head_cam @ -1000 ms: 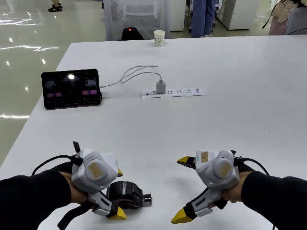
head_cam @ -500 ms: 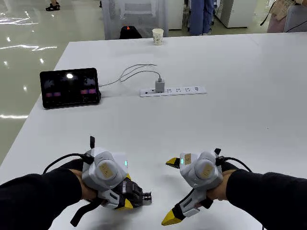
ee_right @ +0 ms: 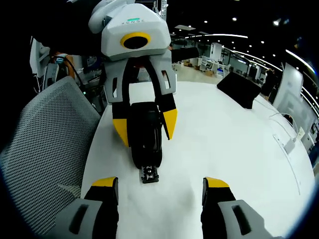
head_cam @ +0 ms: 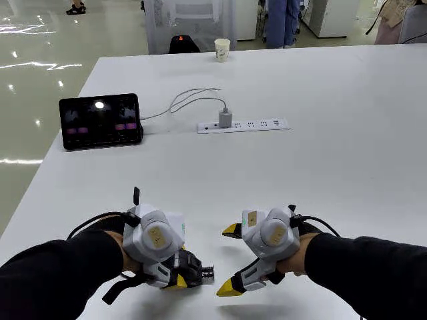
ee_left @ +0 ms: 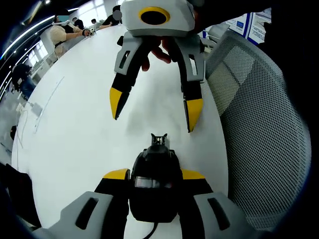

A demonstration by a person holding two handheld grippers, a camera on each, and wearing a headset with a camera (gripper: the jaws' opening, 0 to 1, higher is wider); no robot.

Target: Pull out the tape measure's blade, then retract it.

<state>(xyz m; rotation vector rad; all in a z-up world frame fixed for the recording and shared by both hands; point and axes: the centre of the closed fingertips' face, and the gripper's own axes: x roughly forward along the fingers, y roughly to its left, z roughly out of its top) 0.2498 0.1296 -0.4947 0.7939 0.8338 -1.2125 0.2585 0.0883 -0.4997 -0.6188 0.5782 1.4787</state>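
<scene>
Left hand-held gripper [head_cam: 181, 272] is pinching the tape measure [head_cam: 193, 269] by its black case, low and left of centre in the head view, down at the tabletop [head_cam: 280, 173]. The blade hook [ee_right: 149, 174] points toward the right hand-held gripper [head_cam: 227, 260], whose jaws are spread wide. Over the last second the right unit has moved left across the frame. The hook now lies just ahead of and between its yellow tips, untouched. Blade not yet drawn. Judgement: approach nearly complete; pinching the hook is next.
</scene>
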